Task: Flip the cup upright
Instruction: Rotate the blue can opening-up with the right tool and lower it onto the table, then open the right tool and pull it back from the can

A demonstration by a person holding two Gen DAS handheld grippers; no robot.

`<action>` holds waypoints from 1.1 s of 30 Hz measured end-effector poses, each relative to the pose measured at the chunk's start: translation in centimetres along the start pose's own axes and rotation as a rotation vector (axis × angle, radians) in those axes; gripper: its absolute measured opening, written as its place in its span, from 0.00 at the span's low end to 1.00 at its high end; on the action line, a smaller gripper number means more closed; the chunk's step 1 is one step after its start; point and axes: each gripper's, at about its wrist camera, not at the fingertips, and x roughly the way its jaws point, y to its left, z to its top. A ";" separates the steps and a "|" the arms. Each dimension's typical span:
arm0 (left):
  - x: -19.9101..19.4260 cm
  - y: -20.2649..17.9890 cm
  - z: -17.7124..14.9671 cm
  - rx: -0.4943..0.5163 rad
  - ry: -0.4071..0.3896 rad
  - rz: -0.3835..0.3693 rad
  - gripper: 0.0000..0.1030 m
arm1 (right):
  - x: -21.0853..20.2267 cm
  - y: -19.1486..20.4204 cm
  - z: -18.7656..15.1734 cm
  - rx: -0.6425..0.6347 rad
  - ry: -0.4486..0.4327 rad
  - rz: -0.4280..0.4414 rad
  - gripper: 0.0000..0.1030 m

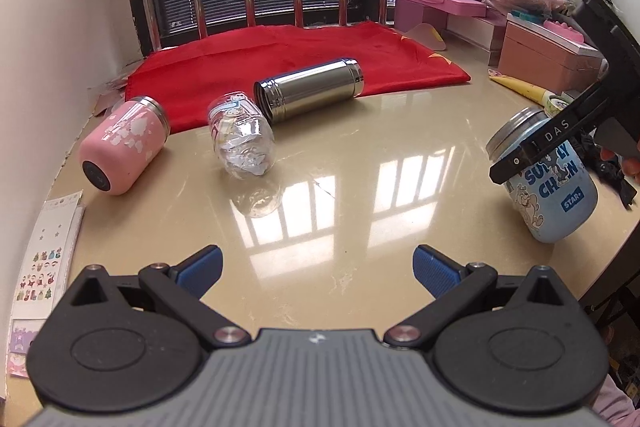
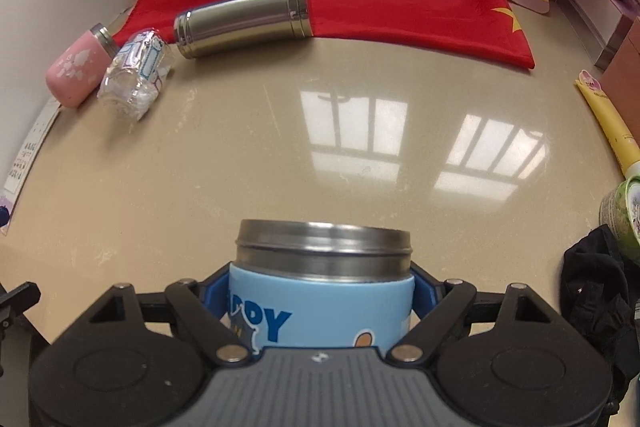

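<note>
A: So, where was your R gripper (image 2: 322, 287) at that point?

B: You had it clamped on the blue cup (image 2: 320, 291), blue pads squeezing both sides just under the steel rim. From the L cam the cup (image 1: 548, 183) sat near the table's right edge, tilted, rim up and leaning away, w/ the R gripper (image 1: 532, 157) across its upper body. Couldn't tell if its base touched the table (image 1: 360, 163) or hung just above.

A: And your L gripper (image 1: 318, 267)?

B: Fingers spread wide, nothing between them, low over the near part of the table, well apart from the cup.

A: Anything else on the table?

B: Yep. Pink cup (image 1: 124, 145) lying on its side at far left, base toward you. Clear cup (image 1: 242, 137) w/ crumpled stuff inside just beside it, also on its side. Steel flask (image 1: 310, 89) lying down behind that, its far end on the red cloth (image 1: 280, 55). Sticker sheet (image 1: 44, 259) at the left edge.
</note>
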 end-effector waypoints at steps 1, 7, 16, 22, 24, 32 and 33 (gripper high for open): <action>-0.1 -0.2 0.1 -0.003 -0.002 -0.001 1.00 | -0.8 -0.2 -0.6 -0.004 -0.040 0.006 0.82; -0.6 -1.7 0.4 -0.045 -0.014 -0.009 1.00 | -5.1 -2.7 -5.9 0.028 -0.330 0.037 0.81; -2.1 -4.1 0.9 -0.114 -0.041 0.011 1.00 | -8.1 -5.8 -9.1 0.012 -0.531 -0.040 0.81; -2.5 -5.2 1.0 -0.145 -0.051 0.027 1.00 | -8.7 -7.7 -8.2 -0.042 -0.525 -0.102 0.81; -2.6 -5.6 0.9 -0.154 -0.051 0.033 1.00 | -8.0 -7.8 -7.6 -0.066 -0.508 -0.127 0.81; -3.3 -6.6 0.7 -0.152 -0.054 0.042 1.00 | -5.3 -8.6 -7.2 -0.058 -0.466 -0.134 0.81; -3.5 -6.7 0.6 -0.151 -0.057 0.042 1.00 | -5.3 -8.7 -7.4 -0.054 -0.478 -0.130 0.81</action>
